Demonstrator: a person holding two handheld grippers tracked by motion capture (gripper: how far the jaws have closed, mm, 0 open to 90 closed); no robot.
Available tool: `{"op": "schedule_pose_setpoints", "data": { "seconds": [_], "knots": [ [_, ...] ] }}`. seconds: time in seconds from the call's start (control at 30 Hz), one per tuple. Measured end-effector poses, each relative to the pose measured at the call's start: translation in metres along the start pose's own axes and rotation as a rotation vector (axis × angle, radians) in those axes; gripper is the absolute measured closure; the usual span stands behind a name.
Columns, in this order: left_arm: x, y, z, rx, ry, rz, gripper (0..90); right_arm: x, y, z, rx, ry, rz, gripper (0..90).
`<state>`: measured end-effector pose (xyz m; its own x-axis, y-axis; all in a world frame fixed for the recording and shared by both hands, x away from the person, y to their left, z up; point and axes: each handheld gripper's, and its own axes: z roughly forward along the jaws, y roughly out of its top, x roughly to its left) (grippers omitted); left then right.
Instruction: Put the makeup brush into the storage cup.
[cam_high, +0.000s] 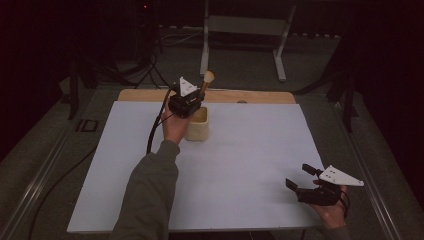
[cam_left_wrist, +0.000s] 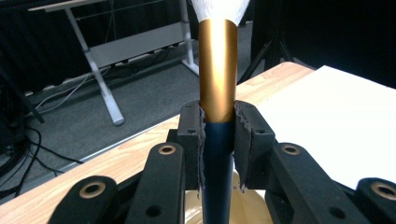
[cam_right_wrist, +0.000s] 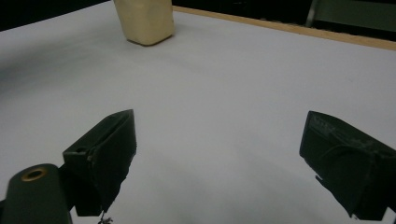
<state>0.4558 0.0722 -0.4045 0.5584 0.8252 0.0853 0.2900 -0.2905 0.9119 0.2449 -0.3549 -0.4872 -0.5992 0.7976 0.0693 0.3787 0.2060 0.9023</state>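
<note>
Brush (cam_left_wrist: 217, 70) stood upright between the pads (cam_left_wrist: 246, 140) of the left gripper (cam_high: 192, 103), which was clamped on it where the gold metal ferrule met the dark blue handle, directly above the cream cup (cam_high: 197, 126) at the far side of the white table cover (cam_high: 240, 165). Bristle head, pale and fluffy, pointed up; handle tip seemed to hang inside or just over the cup mouth, contact could not be told. Judged light and stiff along the shaft, soft only at the bristles. Ferrule looked smooth and glossy, probably slippery, so the seam or the matte handle seemed the better hold. Cup appeared squarish with rounded corners, plastic or ceramic uncertain, and could tip if nudged. Right gripper (cam_high: 299, 179) rested near the table's front corner, jaws wide apart and empty.
</note>
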Motion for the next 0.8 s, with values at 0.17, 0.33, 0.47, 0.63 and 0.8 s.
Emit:
{"op": "schedule_pose_setpoints", "data": {
  "seconds": [0.17,0.33,0.47,0.63,0.8],
  "knots": [
    [0.002,-0.004,0.000,0.009,-0.001,-0.009,74.7,0.000,0.000,0.000,0.001,0.000,-0.001,10.8],
    [0.001,-0.006,0.002,0.021,-0.010,-0.006,74.7,0.000,0.000,0.000,0.001,0.000,-0.002,10.9],
    [0.002,-0.008,0.002,0.027,-0.009,-0.010,74.7,0.000,0.000,0.000,0.001,0.000,0.000,10.9],
    [0.003,-0.013,0.001,0.039,-0.013,-0.015,74.7,0.000,0.000,0.000,0.002,0.000,-0.003,10.8],
    [0.004,-0.015,0.002,0.050,-0.022,-0.014,74.6,0.000,0.000,0.000,0.002,-0.002,-0.002,10.9]
  ]
}}
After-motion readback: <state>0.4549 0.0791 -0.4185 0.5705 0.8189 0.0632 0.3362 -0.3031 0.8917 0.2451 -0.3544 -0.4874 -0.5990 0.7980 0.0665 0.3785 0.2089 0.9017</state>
